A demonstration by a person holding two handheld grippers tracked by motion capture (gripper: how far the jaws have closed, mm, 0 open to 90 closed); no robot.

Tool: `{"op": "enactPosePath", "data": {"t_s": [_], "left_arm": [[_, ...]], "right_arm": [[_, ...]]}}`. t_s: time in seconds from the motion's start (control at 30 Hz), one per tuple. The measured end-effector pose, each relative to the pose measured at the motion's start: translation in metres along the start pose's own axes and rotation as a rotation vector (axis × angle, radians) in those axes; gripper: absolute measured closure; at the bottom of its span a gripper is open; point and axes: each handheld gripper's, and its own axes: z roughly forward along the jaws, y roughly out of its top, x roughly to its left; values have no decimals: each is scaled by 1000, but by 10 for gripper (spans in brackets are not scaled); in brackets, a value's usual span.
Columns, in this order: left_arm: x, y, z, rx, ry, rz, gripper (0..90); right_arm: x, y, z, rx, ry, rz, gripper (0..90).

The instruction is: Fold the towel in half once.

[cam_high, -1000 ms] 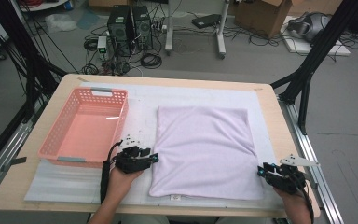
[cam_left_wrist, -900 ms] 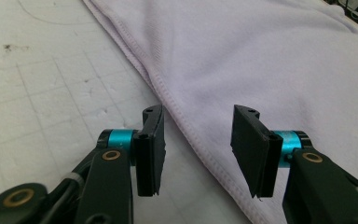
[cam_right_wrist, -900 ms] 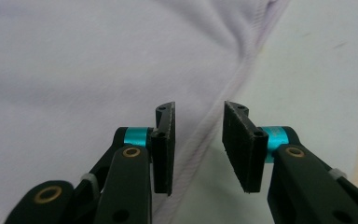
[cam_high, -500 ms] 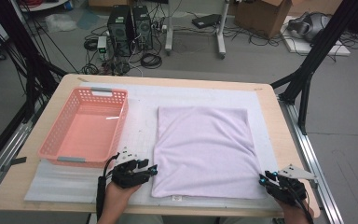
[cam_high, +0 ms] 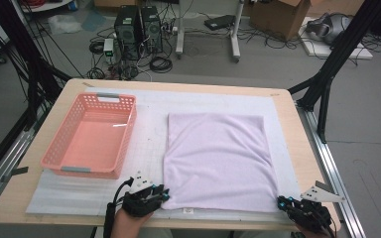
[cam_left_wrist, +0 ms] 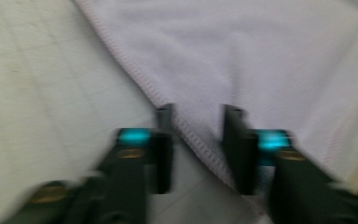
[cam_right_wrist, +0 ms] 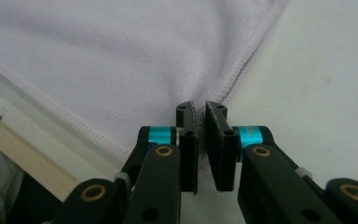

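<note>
A pale wooden surface (cam_high: 302, 148) covered by a white foam mat (cam_high: 149, 144) carries a flat lilac rectangular towel (cam_high: 216, 158) at its centre-right and an empty salmon-pink perforated plastic basket (cam_high: 87, 136) to the left. A person's two hands reach in from the near edge, each with a black two-fingered claw. Compared with a second ago, both hands have drawn back toward the towel's near corners, and both sets of jaws have just been closing. The left claw (cam_high: 159, 194) sits at the near left corner; its own view (cam_left_wrist: 198, 135) is blurred, with the stitched hem running between jaws that show a gap, so a firm pinch cannot be confirmed. The right claw (cam_right_wrist: 200, 140) is pinched on the near right corner. This looks like the grasp before lifting or folding the towel. No readable writing or labels appear.
</note>
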Motion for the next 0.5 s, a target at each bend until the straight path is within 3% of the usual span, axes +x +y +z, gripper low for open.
{"op": "enactPosePath", "data": {"t_s": [0.03, 0.33, 0.43, 0.5], "left_arm": [[0, 0, -1, -1, 4, -23, 856], [-1, -18, -36, 3, -62, -36, 868], [-3, -19, -40, -7, -86, -14, 861], [-2, -16, -37, -43, -90, 23, 765]], "right_arm": [[0, 0, -1, 6, 0, -3, 852], [1, -15, -31, 4, 97, 37, 855], [8, -21, -36, 28, 115, 34, 853], [10, -21, -38, 19, 107, 27, 796]]}}
